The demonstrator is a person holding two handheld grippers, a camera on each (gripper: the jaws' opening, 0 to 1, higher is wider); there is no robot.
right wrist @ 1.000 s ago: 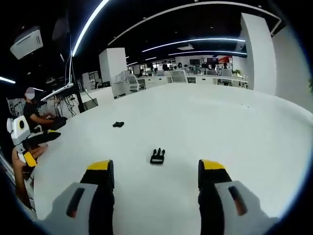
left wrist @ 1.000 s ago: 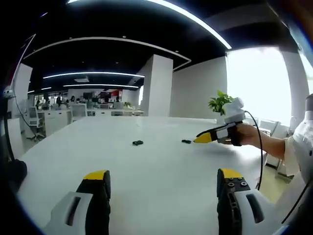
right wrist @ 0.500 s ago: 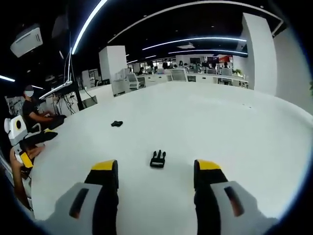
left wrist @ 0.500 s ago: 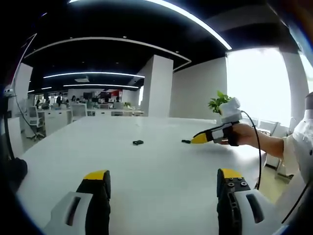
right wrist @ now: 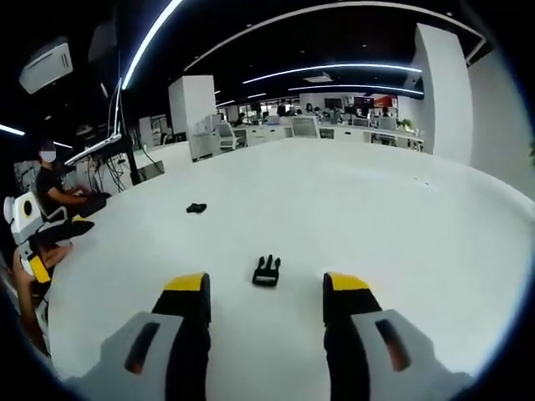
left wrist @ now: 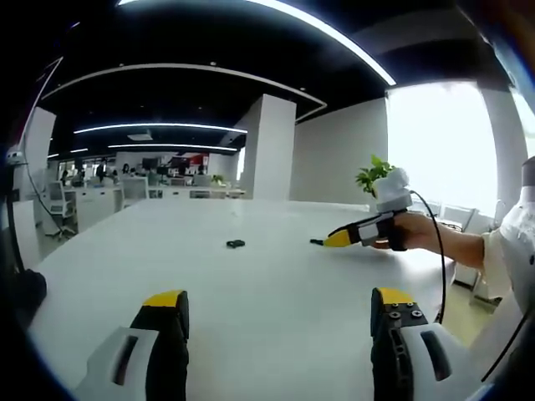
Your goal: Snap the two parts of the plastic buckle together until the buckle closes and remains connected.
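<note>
In the right gripper view, left to right, the socket half of the buckle (right wrist: 196, 207) lies at centre-left on the wide white counter (right wrist: 435, 225) with bare surface all round, the pronged half (right wrist: 267, 271) just ahead of the right gripper (right wrist: 266, 288), jaws released, as are the left gripper (left wrist: 279, 302) jaws.

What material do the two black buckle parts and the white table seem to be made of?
Pronged buckle part: likely moulded black plastic, matte, with thin separate prongs. Second buckle part: black too, too small to judge. Table: smooth white surface with a soft sheen, perhaps laminate or painted board; the pictures cannot settle which.
</note>
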